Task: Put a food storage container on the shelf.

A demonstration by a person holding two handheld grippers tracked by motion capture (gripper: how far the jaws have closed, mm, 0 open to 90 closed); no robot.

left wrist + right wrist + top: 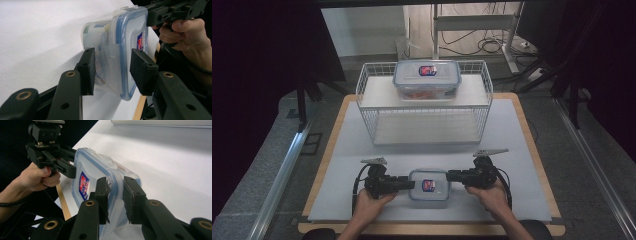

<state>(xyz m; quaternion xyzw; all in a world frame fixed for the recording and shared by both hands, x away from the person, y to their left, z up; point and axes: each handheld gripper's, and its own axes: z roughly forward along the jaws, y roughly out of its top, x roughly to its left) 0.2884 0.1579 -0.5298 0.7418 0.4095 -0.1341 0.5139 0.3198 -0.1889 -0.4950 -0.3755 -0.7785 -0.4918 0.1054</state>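
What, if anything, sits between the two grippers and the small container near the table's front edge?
Nothing visible. The left gripper and right gripper are already at the small container, one at each end, each with its jaws straddling a side latch flap.

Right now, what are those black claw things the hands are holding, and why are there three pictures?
They are grippers: hand-held tools with two black jaws that pinch. A person holds one in each hand.

The high view looks down from above the table. The left gripper and right gripper meet a small clear plastic box with a blue-rimmed lid from either side. It lies on a white mat.

The other two pictures come from cameras riding on the grippers. In the left gripper view, the jaws sit on both sides of a side flap of the box, with a small gap. In the right gripper view, the jaws straddle the box's edge.

Farther back stands a white wire basket carrying a bigger clear box.
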